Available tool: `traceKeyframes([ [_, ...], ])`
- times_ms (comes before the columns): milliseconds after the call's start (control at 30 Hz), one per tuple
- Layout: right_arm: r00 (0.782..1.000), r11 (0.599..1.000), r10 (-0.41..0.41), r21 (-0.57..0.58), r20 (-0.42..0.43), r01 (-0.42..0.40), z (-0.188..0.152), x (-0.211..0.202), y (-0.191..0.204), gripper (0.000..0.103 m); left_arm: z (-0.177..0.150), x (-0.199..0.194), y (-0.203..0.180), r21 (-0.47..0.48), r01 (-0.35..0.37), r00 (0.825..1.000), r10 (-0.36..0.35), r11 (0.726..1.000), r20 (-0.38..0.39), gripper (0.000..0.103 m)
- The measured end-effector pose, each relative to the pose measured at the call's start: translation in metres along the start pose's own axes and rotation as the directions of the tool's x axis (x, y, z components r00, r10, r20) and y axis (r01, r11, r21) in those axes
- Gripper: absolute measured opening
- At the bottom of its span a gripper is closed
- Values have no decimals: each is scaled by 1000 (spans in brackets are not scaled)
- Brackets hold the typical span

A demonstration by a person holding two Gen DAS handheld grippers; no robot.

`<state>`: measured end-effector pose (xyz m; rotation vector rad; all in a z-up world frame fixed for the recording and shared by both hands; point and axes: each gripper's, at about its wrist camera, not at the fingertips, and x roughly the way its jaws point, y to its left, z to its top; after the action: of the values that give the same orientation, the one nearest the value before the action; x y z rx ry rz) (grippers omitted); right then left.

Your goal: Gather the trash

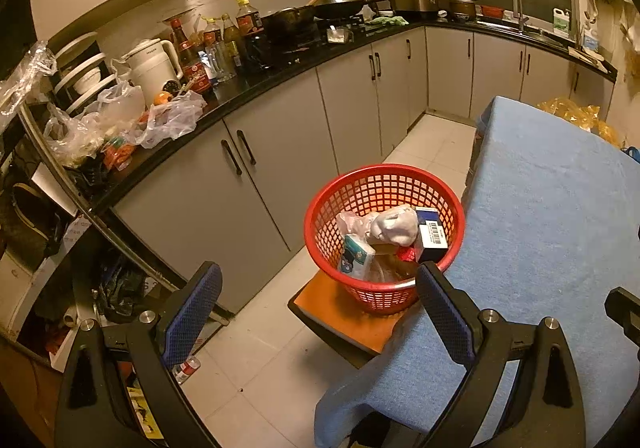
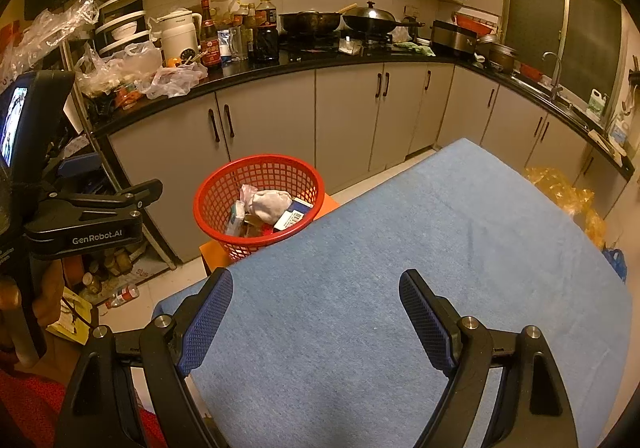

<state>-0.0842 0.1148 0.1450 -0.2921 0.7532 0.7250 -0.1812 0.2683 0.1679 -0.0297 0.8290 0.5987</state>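
A red mesh basket [image 1: 320, 224] stands on an orange stool [image 1: 344, 324] beside the blue-clothed table [image 1: 552, 232]. It holds trash: a crumpled white wad [image 1: 394, 226], a blue-and-white box with a barcode [image 1: 432, 236], a tissue pack [image 1: 356, 258] and clear wrappers. My left gripper [image 1: 320, 308] is open and empty, above and in front of the basket. My right gripper [image 2: 316, 318] is open and empty over the table cloth [image 2: 400, 256]. The basket [image 2: 208, 188] shows past the table's left edge in the right wrist view, with the left gripper's body [image 2: 88, 216] to its left.
A black counter [image 1: 256, 82] with grey cabinets runs along the left and far walls, crowded with bottles, a kettle, pans and plastic bags. Yellow plastic bags [image 2: 568, 192] lie at the table's far right. A small bottle [image 2: 122, 296] and clutter lie on the floor at left.
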Motion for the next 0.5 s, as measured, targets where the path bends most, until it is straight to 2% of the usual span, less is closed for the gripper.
traceKeyframes([
  [500,1000,1000,-15,19,-13,16,5,3,-3,89,2,8,-6,21,27,1000,-27,999,-13,97],
])
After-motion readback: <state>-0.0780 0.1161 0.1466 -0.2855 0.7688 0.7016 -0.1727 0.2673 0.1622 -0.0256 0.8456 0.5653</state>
